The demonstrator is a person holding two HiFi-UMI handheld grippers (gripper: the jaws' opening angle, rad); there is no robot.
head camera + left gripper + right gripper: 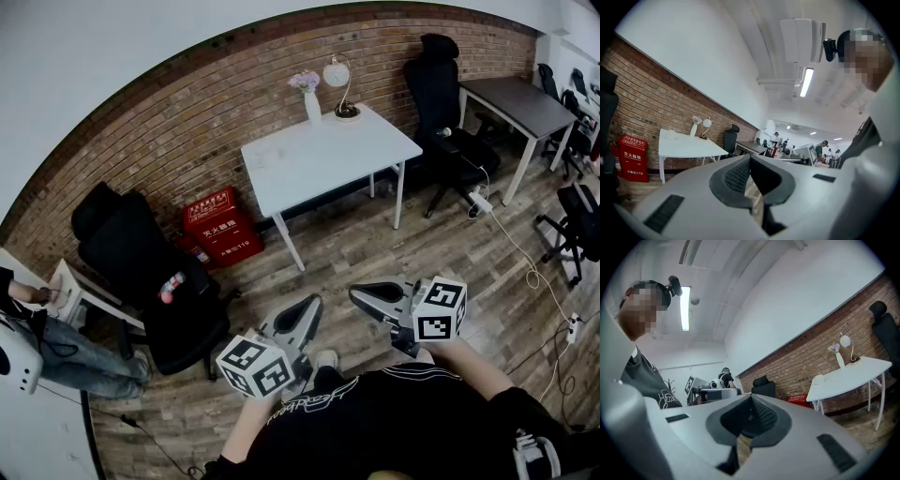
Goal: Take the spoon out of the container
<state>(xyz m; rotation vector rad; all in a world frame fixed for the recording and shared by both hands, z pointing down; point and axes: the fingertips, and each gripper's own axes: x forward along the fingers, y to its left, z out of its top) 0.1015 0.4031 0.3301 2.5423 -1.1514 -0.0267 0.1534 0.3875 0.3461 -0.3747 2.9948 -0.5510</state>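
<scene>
left gripper (312, 305), right gripper (358, 293), both closed

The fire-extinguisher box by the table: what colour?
The fire-extinguisher box is red with white print, clearest in the head view.

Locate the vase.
Head view, upper centre: the vase stands at the back of the white table, just left of the lamp, near the brick wall.
</scene>
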